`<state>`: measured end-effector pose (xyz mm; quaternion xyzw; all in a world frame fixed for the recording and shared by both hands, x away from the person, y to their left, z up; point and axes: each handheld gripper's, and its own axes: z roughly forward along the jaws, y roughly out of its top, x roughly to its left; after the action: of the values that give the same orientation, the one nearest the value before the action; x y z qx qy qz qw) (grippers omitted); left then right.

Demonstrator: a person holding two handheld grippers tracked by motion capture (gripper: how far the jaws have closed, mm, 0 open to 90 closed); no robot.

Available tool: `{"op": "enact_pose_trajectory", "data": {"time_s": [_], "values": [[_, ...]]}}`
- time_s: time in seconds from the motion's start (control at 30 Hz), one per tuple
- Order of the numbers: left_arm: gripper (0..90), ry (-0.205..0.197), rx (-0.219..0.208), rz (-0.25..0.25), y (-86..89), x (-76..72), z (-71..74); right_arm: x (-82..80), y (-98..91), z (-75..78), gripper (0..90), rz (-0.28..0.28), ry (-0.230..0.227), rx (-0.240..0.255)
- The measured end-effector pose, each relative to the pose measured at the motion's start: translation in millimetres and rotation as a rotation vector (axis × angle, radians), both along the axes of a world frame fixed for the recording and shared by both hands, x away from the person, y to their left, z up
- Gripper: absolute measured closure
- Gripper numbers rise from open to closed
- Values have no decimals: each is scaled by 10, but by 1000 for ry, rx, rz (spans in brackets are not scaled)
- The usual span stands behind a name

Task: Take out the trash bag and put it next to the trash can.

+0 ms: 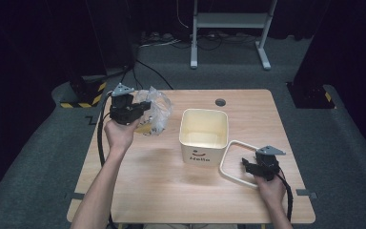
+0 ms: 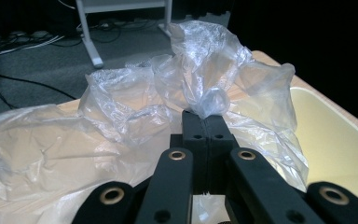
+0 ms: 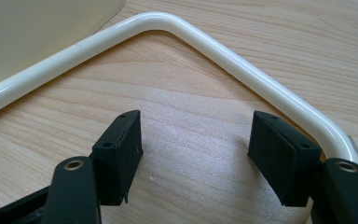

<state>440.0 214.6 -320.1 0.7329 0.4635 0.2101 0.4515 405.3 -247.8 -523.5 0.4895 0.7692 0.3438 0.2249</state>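
Observation:
A crumpled clear plastic bag (image 1: 158, 110) lies at the table's far left, with something yellow showing inside it. My left gripper (image 1: 145, 106) is shut on a fold of the bag (image 2: 200, 79), its jaws pressed together at the tips (image 2: 206, 119). A cream bin (image 1: 204, 136) marked "Hello" stands open and upright in the middle. A white rounded frame (image 1: 233, 143) lies flat on the table to its right. My right gripper (image 1: 245, 164) rests low inside that frame (image 3: 242, 70), its jaws (image 3: 196, 149) open over bare wood with nothing between them.
The bin's rim (image 2: 331, 140) is just right of the bag in the left gripper view. A round grey grommet (image 1: 220, 102) sits near the table's far edge. Beyond the table stand a metal stand's legs (image 1: 228, 33) and cables on the floor.

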Motion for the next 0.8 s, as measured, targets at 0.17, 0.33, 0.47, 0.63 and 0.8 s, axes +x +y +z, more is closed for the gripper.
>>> {"op": "enact_pose_trajectory", "data": {"time_s": [0.17, 0.33, 0.47, 0.63, 0.8], "values": [[897, 19, -6, 1, -17, 40, -114, -7, 3, 0, 345, -5, 1, 0], [897, 24, 3, 2, -81, 75, -193, -6, 3, 0, 344, -5, 1, 1], [896, 24, 26, 2, -118, 87, -218, -4, 2, 0, 342, -4, 1, 1], [896, 35, 21, 3, -153, 115, -263, -3, 2, 0, 341, -2, 1, 0], [895, 50, 29, 5, -198, 157, -340, -3, 2, 0, 341, -3, 1, 1]]}}
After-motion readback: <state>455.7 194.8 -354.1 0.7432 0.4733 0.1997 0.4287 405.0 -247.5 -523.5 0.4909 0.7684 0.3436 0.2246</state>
